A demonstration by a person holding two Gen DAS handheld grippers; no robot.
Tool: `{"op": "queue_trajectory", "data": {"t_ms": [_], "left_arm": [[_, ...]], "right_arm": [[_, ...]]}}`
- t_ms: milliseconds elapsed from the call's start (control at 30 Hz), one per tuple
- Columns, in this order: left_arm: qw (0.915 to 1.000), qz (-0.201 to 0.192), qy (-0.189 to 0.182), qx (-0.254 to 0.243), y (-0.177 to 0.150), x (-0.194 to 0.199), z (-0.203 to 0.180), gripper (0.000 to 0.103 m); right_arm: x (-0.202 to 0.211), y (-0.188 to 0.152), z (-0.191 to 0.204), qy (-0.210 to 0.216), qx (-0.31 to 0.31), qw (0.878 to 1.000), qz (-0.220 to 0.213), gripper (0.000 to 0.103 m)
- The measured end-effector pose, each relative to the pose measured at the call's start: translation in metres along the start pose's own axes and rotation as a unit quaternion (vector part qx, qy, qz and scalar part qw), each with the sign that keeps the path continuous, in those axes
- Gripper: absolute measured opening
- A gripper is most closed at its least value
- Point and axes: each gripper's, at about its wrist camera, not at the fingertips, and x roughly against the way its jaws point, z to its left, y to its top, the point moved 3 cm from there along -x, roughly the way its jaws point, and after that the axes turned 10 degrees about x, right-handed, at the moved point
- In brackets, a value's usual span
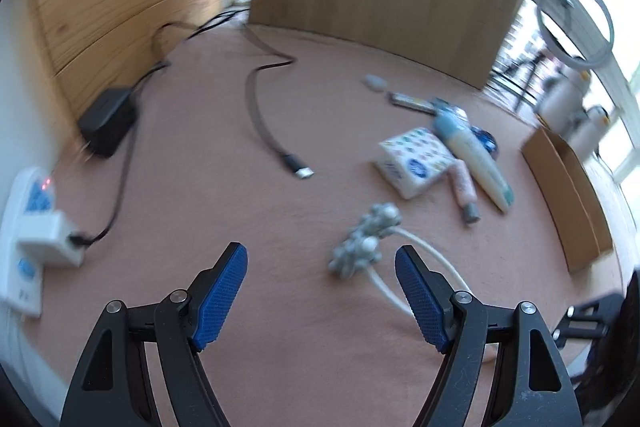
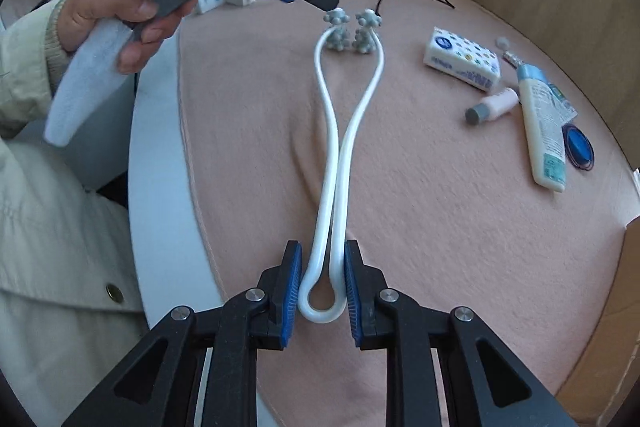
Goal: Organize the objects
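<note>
1. While our right hand-held gripper [image 2: 320,291] pinches the looped end of the white massager [image 2: 340,163], its blue pads [image 2: 294,291] press the loop from both sides, closed as far as the tubing allows. We judge this end is chosen because it is the narrowest, stiffest part, leaving the grey roller heads [image 2: 352,31] free at the far end.
2. Our left hand-held gripper [image 1: 320,291] is spread wide and holds nothing. In its own view the roller heads [image 1: 366,239] lie just ahead, between its fingers and beyond the tips. From the right wrist view its nose sits just beside those heads; whether it touches them we cannot tell. We judge it is there to steady or take the heavy end.
3. The massager rests along the pink cloth of the table [image 2: 420,227], near the person's side, well apart from the other things.
4. Those others lie in a loose cluster to the right: a tissue pack [image 2: 460,63], a small pink bottle [image 2: 496,105], a cream tube [image 2: 544,123] and a blue round thing [image 2: 578,147]. A cardboard box [image 1: 568,199] stands open beside them, likely the place things go.
5. For writing, the body of the left tool reads "GenRobot.AI" and, smaller, "Data Acquisition System". The print on the tissue pack and tube is too small to read.
6. A hand [image 2: 116,23] with a pale sleeve grips the left tool's handle.
</note>
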Motion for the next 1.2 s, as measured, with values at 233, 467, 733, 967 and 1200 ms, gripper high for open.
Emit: {"op": "queue_trajectory", "data": {"t_ms": [233,467,733,967,1200], "left_arm": [[0.9959,0.027,-0.031,-0.080,-0.007,-0.035,-0.026,0.046],[0.9936,0.034,-0.056,-0.092,-0.016,-0.044,-0.026,0.027],[0.9946,0.017,-0.052,-0.088,-0.007,-0.031,-0.033,0.027],[0.9930,-0.025,-0.045,-0.106,0.024,0.011,-0.050,0.027],[0.9904,-0.057,-0.048,-0.116,0.049,0.041,-0.063,0.027]], "right_arm": [[0.003,-0.007,-0.006,-0.011,-0.003,1.000,0.001,0.019],[0.008,-0.013,-0.011,-0.035,-0.051,0.998,-0.007,0.019],[0.024,-0.009,-0.015,-0.059,-0.046,0.997,-0.014,0.018],[0.057,0.007,-0.026,-0.095,-0.026,0.994,-0.039,0.019],[0.079,0.023,-0.033,-0.125,-0.017,0.990,-0.060,0.019]]}}
